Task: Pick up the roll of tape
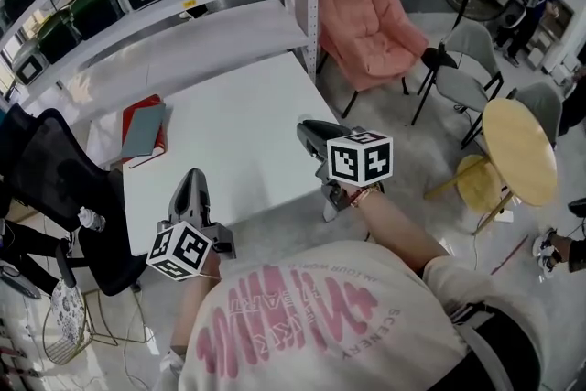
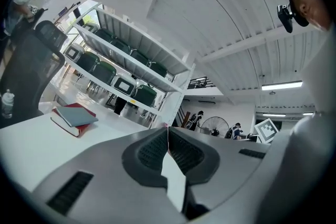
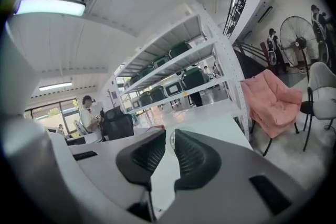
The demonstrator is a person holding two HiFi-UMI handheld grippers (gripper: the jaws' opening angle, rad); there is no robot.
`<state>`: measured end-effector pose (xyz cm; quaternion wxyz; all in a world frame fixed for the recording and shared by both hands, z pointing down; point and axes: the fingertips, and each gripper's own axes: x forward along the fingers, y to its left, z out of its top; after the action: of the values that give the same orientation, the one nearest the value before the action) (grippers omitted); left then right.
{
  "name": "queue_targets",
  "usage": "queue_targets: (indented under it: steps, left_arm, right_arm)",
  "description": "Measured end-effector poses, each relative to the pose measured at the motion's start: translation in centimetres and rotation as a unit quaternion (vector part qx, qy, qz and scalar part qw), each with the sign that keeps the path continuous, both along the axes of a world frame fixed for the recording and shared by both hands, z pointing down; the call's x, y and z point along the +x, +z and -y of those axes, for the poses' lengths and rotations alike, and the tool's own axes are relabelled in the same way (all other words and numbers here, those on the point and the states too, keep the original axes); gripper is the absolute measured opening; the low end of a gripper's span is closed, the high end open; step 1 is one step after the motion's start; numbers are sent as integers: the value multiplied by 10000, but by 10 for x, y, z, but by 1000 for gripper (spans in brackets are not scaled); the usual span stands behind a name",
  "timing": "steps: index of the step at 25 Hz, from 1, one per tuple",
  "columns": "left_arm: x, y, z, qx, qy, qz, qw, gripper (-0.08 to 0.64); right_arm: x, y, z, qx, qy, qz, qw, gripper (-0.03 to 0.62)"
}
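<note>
In the right gripper view a thin, clear ring, the roll of tape (image 3: 171,140), shows edge-on in the narrow gap at the tips of my right gripper (image 3: 170,136), and the pads close on it. In the head view the right gripper (image 1: 309,129) hangs over the near right edge of the white table (image 1: 238,128); the tape itself is too small to make out there. My left gripper (image 1: 192,181) is held near the table's front edge. Its jaws (image 2: 168,131) are shut tip to tip with nothing between them.
A red and grey notebook (image 1: 144,131) lies on the table's left side. White shelves with green cases (image 1: 183,23) stand behind the table. A pink chair (image 1: 371,23), grey chairs (image 1: 467,69) and a round yellow table (image 1: 519,149) are to the right, and a black office chair (image 1: 55,188) to the left.
</note>
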<state>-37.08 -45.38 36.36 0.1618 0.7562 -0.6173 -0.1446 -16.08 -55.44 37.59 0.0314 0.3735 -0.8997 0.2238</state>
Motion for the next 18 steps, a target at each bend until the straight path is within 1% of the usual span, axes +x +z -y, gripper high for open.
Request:
queue_targets:
  steps: [5, 8, 12, 18]
  left_arm:
    - [7, -19, 5, 209, 78, 88, 9997, 25]
    - [10, -27, 6, 299, 113, 110, 9994, 25]
    - [13, -36, 4, 387, 127, 163, 9990, 25]
    - [15, -37, -1, 433, 116, 256, 9987, 25]
  right_arm:
    - [4, -43, -5, 491, 27, 465, 9977, 66]
    - [5, -62, -8, 705, 24, 615, 9956, 66]
    - [7, -75, -15, 867, 10, 743, 9935, 67]
    - [19, -88, -24, 1140, 207, 1188, 9861, 71]
